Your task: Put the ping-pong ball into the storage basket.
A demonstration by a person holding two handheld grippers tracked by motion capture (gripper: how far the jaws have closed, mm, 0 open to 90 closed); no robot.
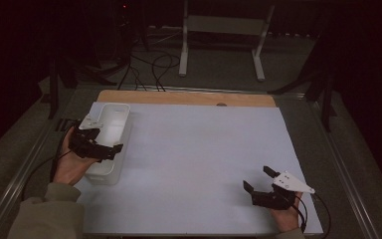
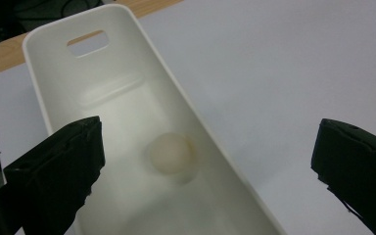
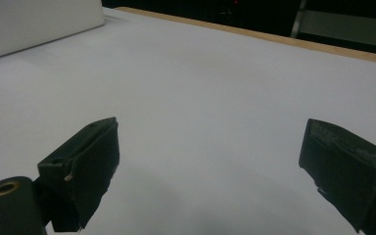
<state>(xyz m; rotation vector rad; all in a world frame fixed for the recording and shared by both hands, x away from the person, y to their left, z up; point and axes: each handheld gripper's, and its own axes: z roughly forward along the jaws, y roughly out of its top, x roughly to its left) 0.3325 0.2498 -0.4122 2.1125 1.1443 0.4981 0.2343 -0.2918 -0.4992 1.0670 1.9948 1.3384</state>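
The left tool [image 1: 102, 142] is held over the near part of a white bin [image 1: 114, 112] at the left side of the bench [image 1: 194, 149], its jaws spread wide and nothing gripped between them. In the left gripper view the left tool [image 2: 208, 169] is seen straddling the bin's right wall, one jaw over the inside of the white bin [image 2: 127, 93] and the other over the bare bench beside it. Between and beyond the jaws, a pale, cream-coloured ball [image 2: 170, 152] is seen lying on the floor of the bin, about midway along its length and apart from the jaws. A handle slot is cut into the far end wall of the bin. The right tool [image 1: 259, 181] is held low at the near right part of the bench, well apart from the bin, with its jaws likewise spread and empty. In the right gripper view the right tool [image 3: 208, 154] is pointed across the bare white surface, and a side of the white bin [image 3: 39, 19] is seen at the upper left corner. A wooden edge of the bench is shown along its far side.
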